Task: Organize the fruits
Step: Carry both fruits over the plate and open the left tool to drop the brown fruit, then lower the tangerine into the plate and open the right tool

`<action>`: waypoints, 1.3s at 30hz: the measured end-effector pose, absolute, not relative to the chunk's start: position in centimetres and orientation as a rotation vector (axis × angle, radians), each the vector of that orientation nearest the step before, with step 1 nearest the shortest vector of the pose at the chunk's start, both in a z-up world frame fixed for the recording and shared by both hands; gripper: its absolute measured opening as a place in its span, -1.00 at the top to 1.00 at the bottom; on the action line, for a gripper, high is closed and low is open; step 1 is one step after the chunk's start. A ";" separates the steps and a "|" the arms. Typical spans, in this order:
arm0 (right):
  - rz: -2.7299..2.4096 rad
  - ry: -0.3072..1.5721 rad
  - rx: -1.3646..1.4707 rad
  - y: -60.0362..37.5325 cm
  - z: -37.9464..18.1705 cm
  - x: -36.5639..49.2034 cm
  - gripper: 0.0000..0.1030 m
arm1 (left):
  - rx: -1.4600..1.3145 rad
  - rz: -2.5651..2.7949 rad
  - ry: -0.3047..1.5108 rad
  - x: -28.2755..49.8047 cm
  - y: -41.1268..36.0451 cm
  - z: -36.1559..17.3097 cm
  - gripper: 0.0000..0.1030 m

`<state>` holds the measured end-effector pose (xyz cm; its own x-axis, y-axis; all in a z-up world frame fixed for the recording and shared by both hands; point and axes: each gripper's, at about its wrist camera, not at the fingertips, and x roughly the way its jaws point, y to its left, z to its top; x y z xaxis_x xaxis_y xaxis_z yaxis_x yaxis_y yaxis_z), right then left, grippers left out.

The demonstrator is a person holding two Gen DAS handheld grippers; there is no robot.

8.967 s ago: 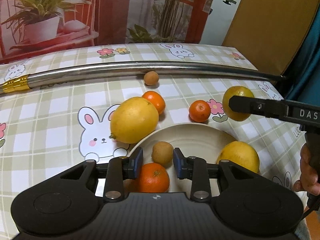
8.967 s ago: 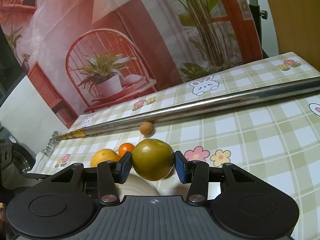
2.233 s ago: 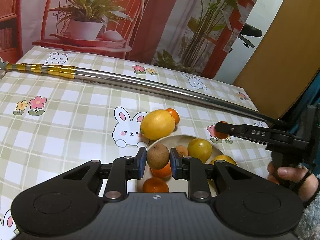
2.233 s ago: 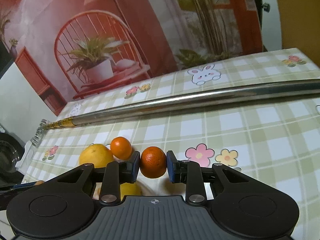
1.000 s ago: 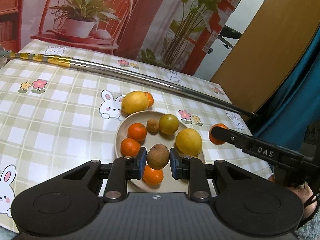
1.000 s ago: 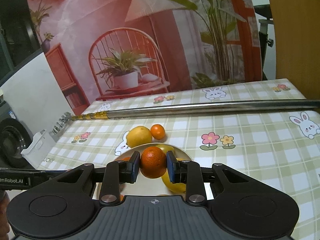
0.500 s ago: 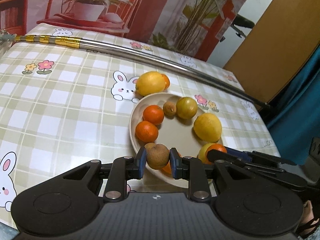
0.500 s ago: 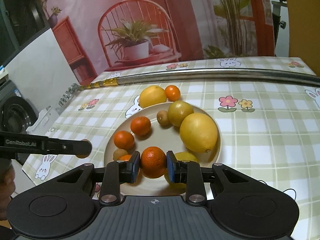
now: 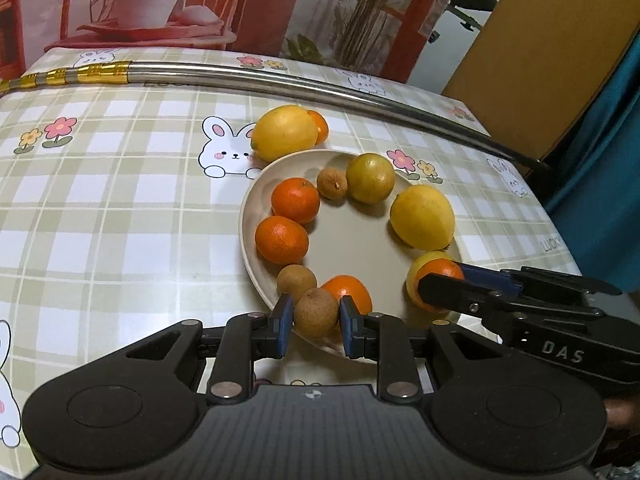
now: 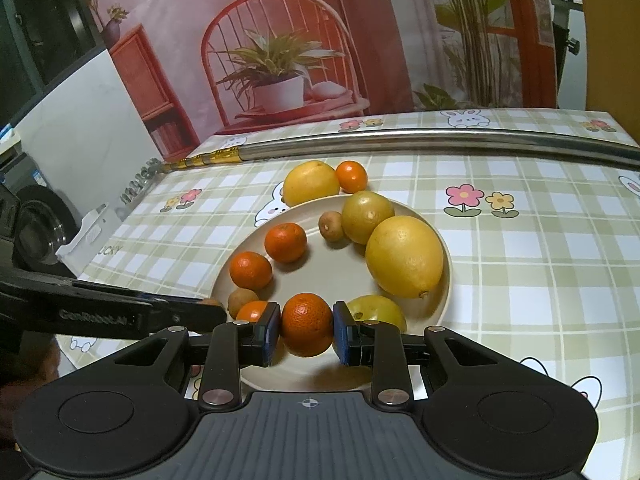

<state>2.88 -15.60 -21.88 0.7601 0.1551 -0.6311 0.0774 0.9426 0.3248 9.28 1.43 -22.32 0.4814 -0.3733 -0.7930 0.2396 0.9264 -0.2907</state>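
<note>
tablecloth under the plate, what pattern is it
A pale green and white check with cartoon bunnies and small flowers on the tablecloth, clearest in the left wrist view.

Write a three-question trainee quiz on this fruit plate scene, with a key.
1. True or false: the left gripper is shut on a small brown fruit.
2. What does the right gripper hold? A) a lemon B) an orange C) nothing
3. Fill in: beyond the plate, a large lemon and a small orange lie on the ____.

Key: 1 true; 2 B; 3 tablecloth.
</note>
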 end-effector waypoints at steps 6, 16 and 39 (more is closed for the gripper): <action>0.043 0.710 0.344 -15.6 -21.9 2.9 0.50 | -0.114 -0.360 0.973 10.0 0.9 -22.5 0.48; 0.039 0.717 0.327 -15.5 -21.6 2.8 0.49 | -0.115 -0.331 0.953 10.2 0.7 -22.4 0.46; 0.044 0.828 0.291 -13.5 -23.2 3.4 0.50 | -0.170 -0.143 0.867 7.6 4.1 -20.5 0.46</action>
<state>3.38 -13.52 -23.21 0.6781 0.1517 -0.7191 0.0742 0.9593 0.2724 7.58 4.11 -20.52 0.6387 -0.1936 -0.7447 0.0560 0.9770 -0.2059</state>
